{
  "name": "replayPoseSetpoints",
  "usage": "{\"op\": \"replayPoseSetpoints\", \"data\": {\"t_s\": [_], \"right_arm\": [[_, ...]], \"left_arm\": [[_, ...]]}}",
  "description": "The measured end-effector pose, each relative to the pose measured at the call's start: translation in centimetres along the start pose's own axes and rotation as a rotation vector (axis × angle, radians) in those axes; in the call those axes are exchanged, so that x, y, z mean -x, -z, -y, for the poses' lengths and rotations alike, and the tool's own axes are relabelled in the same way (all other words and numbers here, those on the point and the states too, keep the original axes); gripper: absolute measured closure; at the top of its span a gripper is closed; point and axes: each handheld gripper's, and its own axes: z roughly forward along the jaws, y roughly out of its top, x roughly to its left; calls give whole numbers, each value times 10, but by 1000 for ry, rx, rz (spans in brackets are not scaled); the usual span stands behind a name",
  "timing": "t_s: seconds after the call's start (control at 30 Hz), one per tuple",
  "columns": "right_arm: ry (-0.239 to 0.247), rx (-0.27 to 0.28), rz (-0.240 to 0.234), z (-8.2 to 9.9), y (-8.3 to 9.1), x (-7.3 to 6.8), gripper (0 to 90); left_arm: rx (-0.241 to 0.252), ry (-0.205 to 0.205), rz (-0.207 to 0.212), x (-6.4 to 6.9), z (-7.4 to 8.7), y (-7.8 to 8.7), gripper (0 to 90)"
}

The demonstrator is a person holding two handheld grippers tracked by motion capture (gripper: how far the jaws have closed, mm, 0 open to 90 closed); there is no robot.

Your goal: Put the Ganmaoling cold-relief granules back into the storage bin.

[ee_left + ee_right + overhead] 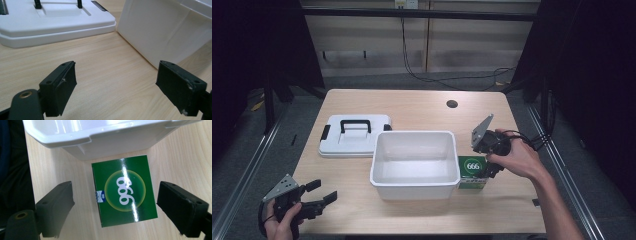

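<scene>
At the near left corner of the table (362,210), the left gripper (319,196) is held low in the person's hand, its jaws spread wide with nothing between them. In the left gripper view bare wood lies between its jaws, and beyond them stand the near wall of the white tub (160,32) and the edge of the white lid (57,27).

Further in, toward the right edge of the table, the right gripper (488,170) hangs over the green box (473,172), jaws apart and not yet touching it. The right gripper view looks straight down: the green box (125,193), with white "999" figures in a yellow-green circle, lies flat on the table between the two jaws, with a gap on each side.

The white tub (414,165) sits at the middle of the table, and the green box lies right against its right wall; whether they touch I cannot tell. That wall stands close beside the box on one side.

Behind the tub, toward the far left, the white lid (354,136) with its black handle lies flat, its corner close to the tub's far left corner. Near the far edge there is a dark round hole (452,104) in the table.
</scene>
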Motion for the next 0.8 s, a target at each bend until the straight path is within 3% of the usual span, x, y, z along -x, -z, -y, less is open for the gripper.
{"op": "replayPoseSetpoints", "data": {"t_s": [0.1, 0.33, 0.53, 0.7, 0.73, 0.8], "right_arm": [[31, -11, -10, -2, -4, 2, 128], [52, -71, -1, -4, -14, 7, 111], [90, -98, -31, -6, -23, 10, 87], [116, -132, -25, -8, -31, 12, 87], [101, -157, -20, -8, -32, 11, 88], [127, -178, -5, -9, -35, 12, 88]], "left_arm": [[1, 1, -1, 0, 0, 0, 159], [4, 2, -2, 0, 0, 0, 158], [1, 4, -1, 0, 0, 0, 158], [2, 1, -2, 0, 0, 0, 159], [3, 1, -1, 0, 0, 0, 158], [3, 2, -1, 0, 0, 0, 158]]}}
